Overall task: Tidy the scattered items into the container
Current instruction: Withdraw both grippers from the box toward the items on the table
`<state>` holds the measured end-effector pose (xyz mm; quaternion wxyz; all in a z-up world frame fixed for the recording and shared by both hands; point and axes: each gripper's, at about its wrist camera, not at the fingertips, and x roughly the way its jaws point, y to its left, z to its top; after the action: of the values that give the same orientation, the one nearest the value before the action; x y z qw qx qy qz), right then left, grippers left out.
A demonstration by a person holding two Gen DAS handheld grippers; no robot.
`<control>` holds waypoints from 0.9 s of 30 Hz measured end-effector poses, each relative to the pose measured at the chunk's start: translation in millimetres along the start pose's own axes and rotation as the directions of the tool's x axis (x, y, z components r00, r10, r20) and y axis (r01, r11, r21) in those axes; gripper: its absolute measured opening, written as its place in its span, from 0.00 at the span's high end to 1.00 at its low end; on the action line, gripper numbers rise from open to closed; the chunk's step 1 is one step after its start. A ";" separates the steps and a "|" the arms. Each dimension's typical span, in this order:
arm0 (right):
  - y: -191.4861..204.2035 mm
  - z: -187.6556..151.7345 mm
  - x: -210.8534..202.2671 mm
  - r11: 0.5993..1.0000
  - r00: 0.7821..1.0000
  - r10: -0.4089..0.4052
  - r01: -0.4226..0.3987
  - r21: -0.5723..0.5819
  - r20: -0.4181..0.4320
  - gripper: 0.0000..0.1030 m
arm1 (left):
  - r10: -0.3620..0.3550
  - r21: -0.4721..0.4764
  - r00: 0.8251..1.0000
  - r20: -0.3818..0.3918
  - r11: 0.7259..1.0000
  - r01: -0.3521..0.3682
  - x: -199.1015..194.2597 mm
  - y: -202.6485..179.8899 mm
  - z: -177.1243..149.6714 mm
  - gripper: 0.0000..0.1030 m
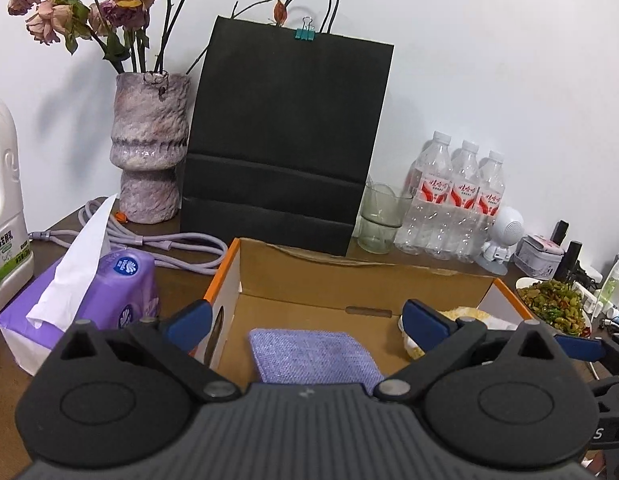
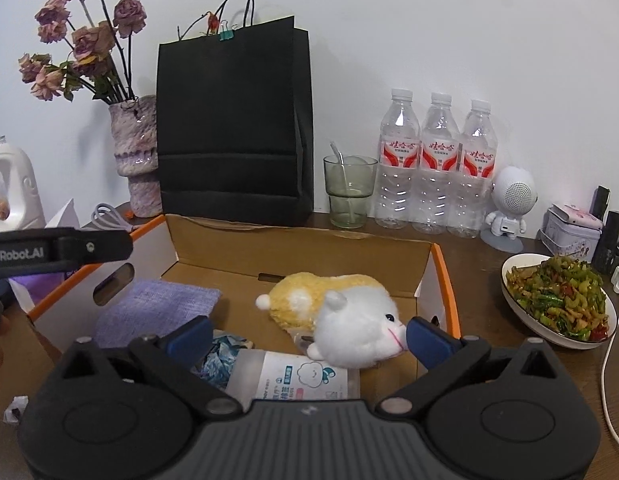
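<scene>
Both the left gripper (image 1: 305, 322) and right gripper (image 2: 309, 338) hang wide and empty over the cardboard box (image 2: 301, 250), with purple cloth (image 2: 157, 306) and plush hamster (image 2: 337, 316) dropped inside, so next up looks like pulling back to hunt for strays.

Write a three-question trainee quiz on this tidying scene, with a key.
1. True or false: the plush toy lies inside the cardboard box.
2. What flat item lies at the box's left end? A) purple cloth B) tissue pack C) glass
3. Fill in: both the left gripper and right gripper have their jaws ____.

Key: 1 true; 2 A; 3 open.
</scene>
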<state>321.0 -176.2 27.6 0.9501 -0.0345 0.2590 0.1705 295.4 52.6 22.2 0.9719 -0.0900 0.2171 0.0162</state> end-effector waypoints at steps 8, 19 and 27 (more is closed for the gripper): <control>-1.4 0.4 -1.9 1.000 1.000 0.009 -0.009 0.010 0.003 0.00 | 0.001 0.001 1.000 0.003 1.000 -0.001 -2.9 -2.9 0.9 0.00; -2.1 5.7 -51.2 0.992 0.991 0.103 -0.108 0.066 0.080 0.00 | -0.073 0.020 0.993 0.097 0.997 0.071 -54.2 -11.3 6.2 0.00; -1.5 -45.7 -95.7 0.997 0.996 0.079 -0.079 0.015 0.042 0.00 | -0.126 0.106 0.992 0.008 0.987 0.124 -92.4 -8.0 -39.1 0.00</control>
<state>222.3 -214.0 36.4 0.9480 -0.0129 0.2420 0.2064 195.9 38.2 28.1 0.9759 -0.0520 0.2045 -0.0556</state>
